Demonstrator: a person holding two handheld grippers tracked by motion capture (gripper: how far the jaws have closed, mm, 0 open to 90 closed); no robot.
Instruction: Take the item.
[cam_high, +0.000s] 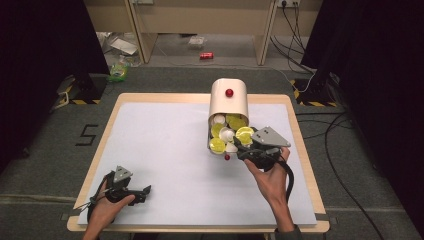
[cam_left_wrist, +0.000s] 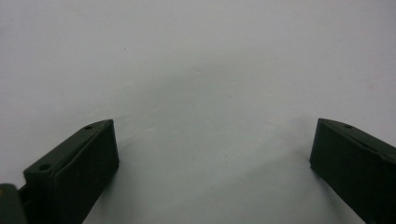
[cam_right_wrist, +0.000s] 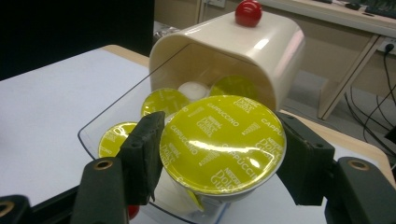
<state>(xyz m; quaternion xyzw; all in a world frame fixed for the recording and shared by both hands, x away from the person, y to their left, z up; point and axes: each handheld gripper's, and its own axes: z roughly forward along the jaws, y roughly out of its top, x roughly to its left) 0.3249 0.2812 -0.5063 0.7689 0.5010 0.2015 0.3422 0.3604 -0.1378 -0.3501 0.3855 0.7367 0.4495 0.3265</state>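
Observation:
A cream capsule holder (cam_high: 229, 102) with a red knob (cam_high: 229, 92) on top stands at the table's far middle. Its clear drawer (cam_high: 214, 134) is pulled out toward me and holds several yellow-lidded and white capsules. My right gripper (cam_high: 244, 142) is at the drawer's right side, shut on a yellow-lidded cappuccino capsule (cam_high: 244, 135). In the right gripper view that capsule (cam_right_wrist: 222, 142) sits between the jaws of the right gripper (cam_right_wrist: 219, 151), lid facing the camera, just above the drawer (cam_right_wrist: 100, 122). My left gripper (cam_high: 146, 191) rests open on the mat near the front left, and the left gripper view shows nothing between the wide-apart jaws of the left gripper (cam_left_wrist: 212, 149).
A white mat (cam_high: 165, 145) covers most of the wooden table (cam_high: 300, 130). A small red knob (cam_high: 227, 157) marks the drawer's front edge. Cables (cam_high: 340, 130) run over the floor to the right, and a red can (cam_high: 206, 55) lies on the floor beyond the table.

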